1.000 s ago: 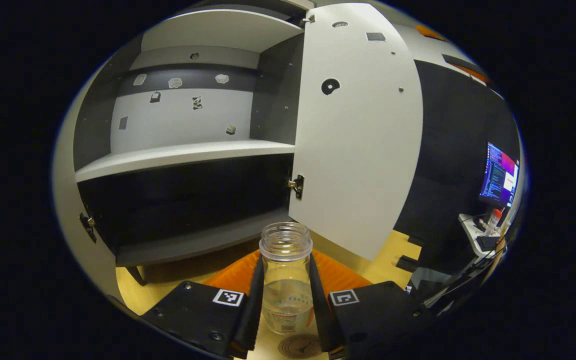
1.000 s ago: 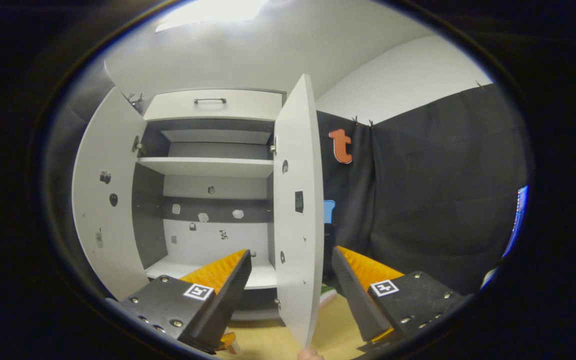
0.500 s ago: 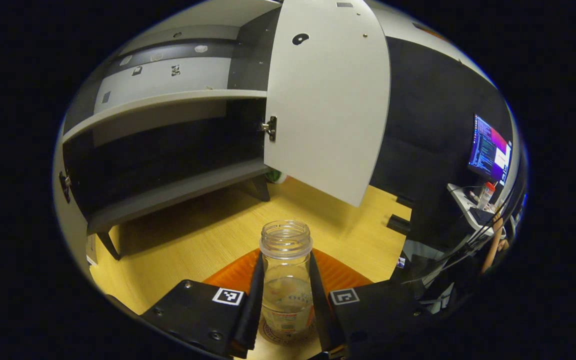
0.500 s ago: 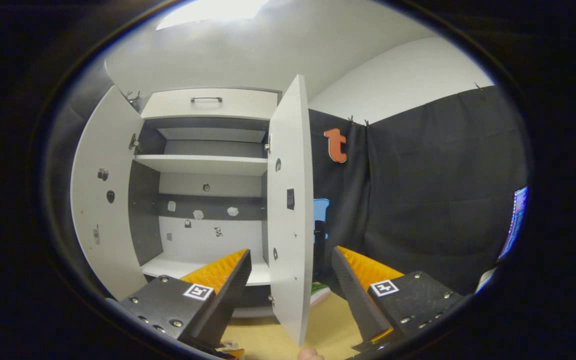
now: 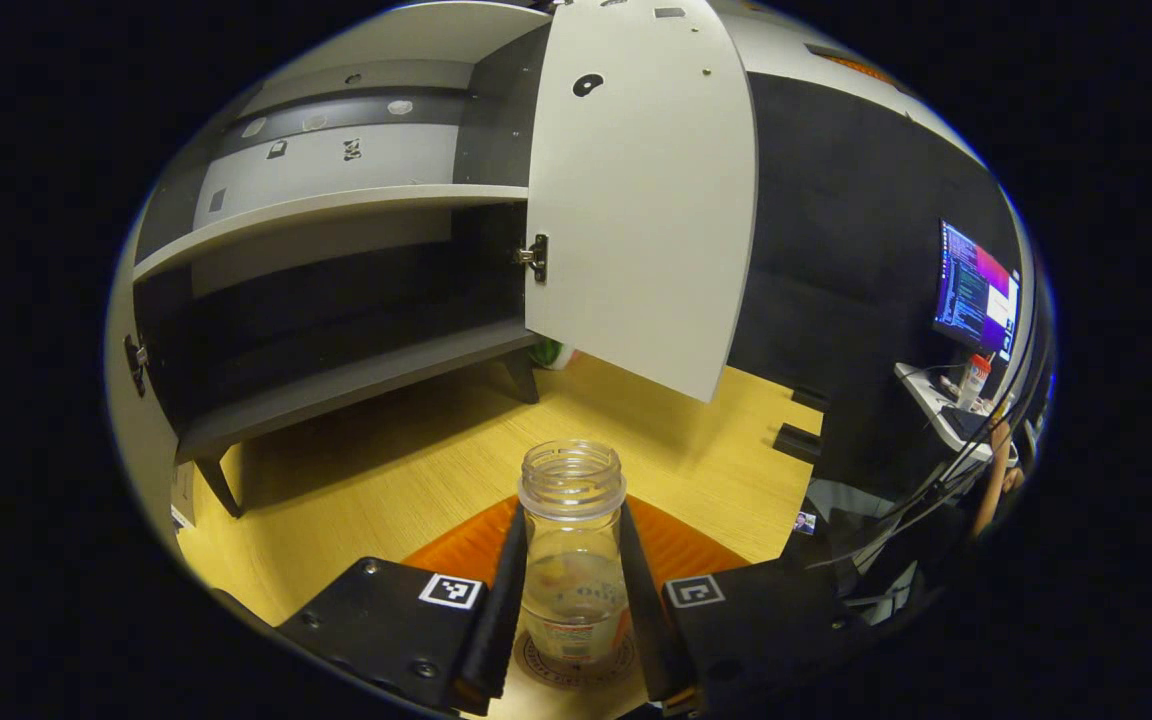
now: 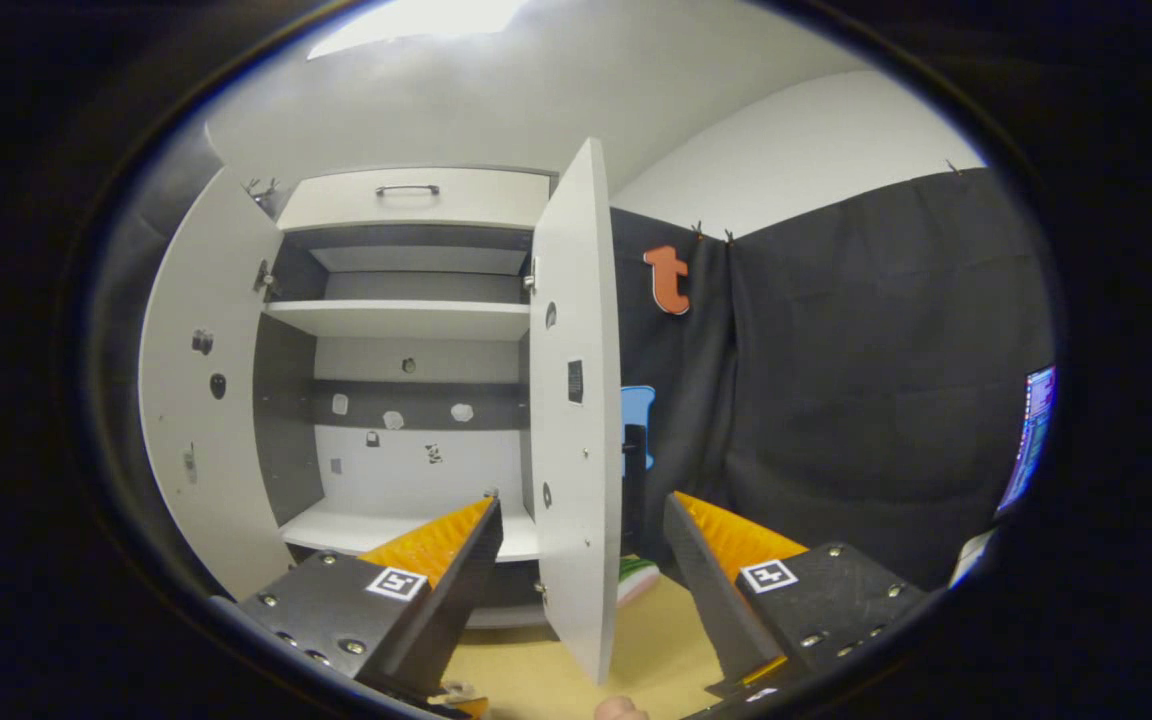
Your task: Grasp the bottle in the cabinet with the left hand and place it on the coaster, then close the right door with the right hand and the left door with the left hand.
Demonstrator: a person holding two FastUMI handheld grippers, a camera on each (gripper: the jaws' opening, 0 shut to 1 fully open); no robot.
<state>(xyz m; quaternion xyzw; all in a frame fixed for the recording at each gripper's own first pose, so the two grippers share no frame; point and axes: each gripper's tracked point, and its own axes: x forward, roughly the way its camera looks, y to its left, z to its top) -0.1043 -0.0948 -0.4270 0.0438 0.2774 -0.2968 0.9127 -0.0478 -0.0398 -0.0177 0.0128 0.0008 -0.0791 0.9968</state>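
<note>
Between your left gripper's fingers stands the bottle, upright, capless, both fingers pressing its sides; its base sits on the round coaster on the wooden table. Beyond it, the cabinet stands open. Your right gripper is spread wide, the right door's edge between its fingers; left door open too.

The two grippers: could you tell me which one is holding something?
The left gripper, shut on the bottle; the right gripper is open, holding nothing.
</note>
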